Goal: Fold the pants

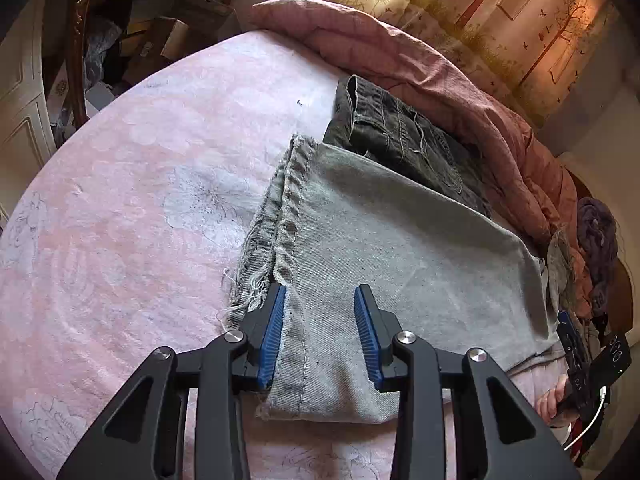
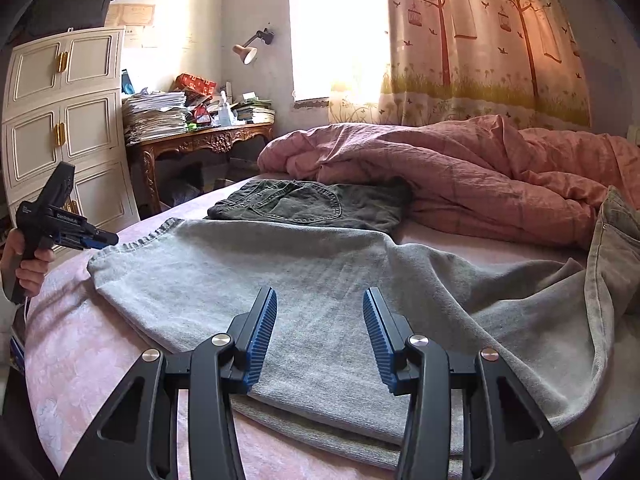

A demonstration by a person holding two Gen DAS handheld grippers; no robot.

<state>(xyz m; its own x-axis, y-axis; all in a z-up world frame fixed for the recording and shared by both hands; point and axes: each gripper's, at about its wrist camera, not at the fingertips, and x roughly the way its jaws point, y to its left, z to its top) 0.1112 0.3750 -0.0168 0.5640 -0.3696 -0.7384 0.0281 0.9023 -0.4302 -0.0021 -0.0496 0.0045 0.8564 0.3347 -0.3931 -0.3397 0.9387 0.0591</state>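
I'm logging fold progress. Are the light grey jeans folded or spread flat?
Folded: the light grey jeans lie doubled, a lower layer showing under the near edge.

Left gripper (image 1: 320,300), jaws apart, above frayed hem of grey pants (image 1: 400,248) on pink bedsheet (image 1: 140,200).

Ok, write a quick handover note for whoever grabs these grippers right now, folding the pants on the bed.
Left gripper: open, nothing pinched, over the frayed hem of the grey pants.
Right gripper: open, empty, above the grey pants mid-leg.
Things: grey pants lie flat on the bed, legs stacked, waist end rumpled at the right of the right wrist view. Dark pants sit folded beyond them, beside the pink quilt.
Done: dark pants folded; grey legs laid together.
Left: probably fold the grey pants across and smooth them.
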